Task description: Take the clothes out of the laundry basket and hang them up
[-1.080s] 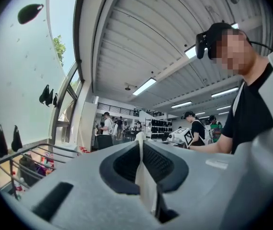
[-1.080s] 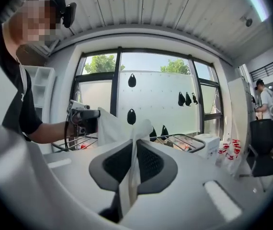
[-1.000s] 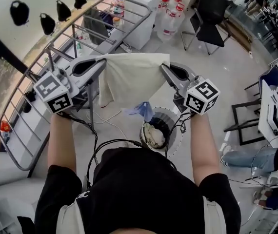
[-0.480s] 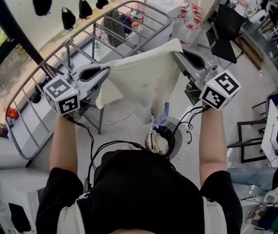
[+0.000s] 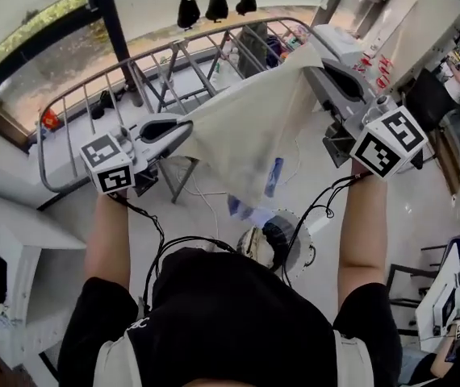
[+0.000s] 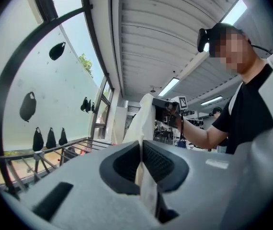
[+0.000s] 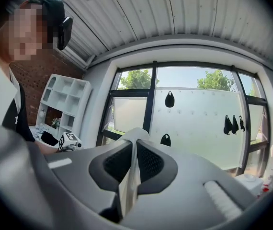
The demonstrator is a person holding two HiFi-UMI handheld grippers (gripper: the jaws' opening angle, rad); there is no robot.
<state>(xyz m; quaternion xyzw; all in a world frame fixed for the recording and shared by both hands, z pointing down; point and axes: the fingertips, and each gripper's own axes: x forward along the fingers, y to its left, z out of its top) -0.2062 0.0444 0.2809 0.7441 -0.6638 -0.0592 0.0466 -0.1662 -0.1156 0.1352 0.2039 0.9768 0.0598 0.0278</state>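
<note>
A cream cloth (image 5: 250, 127) hangs stretched across the centre of the head view, its top edge slanting from middle left up to upper right. The left gripper (image 5: 188, 127) pinches the lower top corner with its fingers closed on the fabric, and the right gripper (image 5: 315, 61) pinches the higher one. The fabric falls in soft folds towards a narrow lower end. A blue piece (image 5: 272, 176) shows there; whether it is attached cannot be told. A grey metal drying rack (image 5: 133, 79) spans the upper left behind the cloth. At lower centre stands the round white laundry basket (image 5: 303, 244), with a pale garment (image 5: 250, 244) inside.
</note>
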